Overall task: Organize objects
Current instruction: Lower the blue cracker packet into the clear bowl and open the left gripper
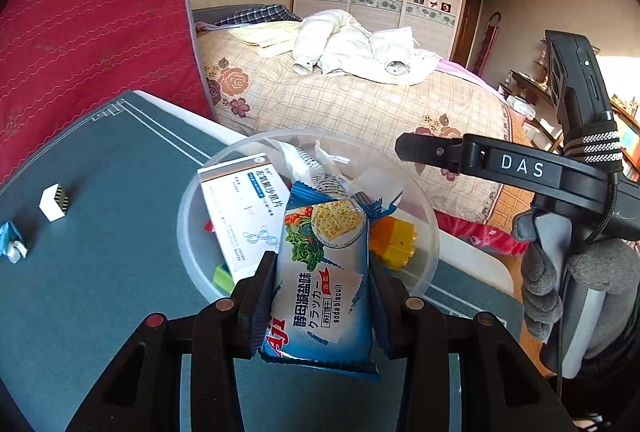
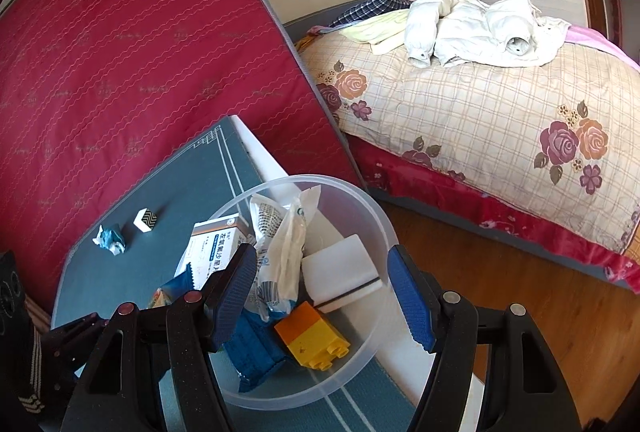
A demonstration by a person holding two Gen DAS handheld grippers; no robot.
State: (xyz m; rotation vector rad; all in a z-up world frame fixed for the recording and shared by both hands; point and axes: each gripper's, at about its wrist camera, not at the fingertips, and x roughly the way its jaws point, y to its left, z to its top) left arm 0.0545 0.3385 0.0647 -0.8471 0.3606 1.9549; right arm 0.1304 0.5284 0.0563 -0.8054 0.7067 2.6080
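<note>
Blue biscuit packet (image 1: 324,284) clamped in left hand-held gripper (image 1: 322,296) above bowl (image 1: 430,252); right one (image 2: 322,288) open.

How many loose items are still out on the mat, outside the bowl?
2: a white eraser with a zigzag end, and a crumpled blue-and-white wrapper beside it, both on the green mat to the left of the clear bowl. The grippers may hide others nearer.

A blue soda-biscuit packet (image 1: 324,284) is held upright over the clear plastic bowl (image 1: 188,232), which is crowded with sundries.
</note>
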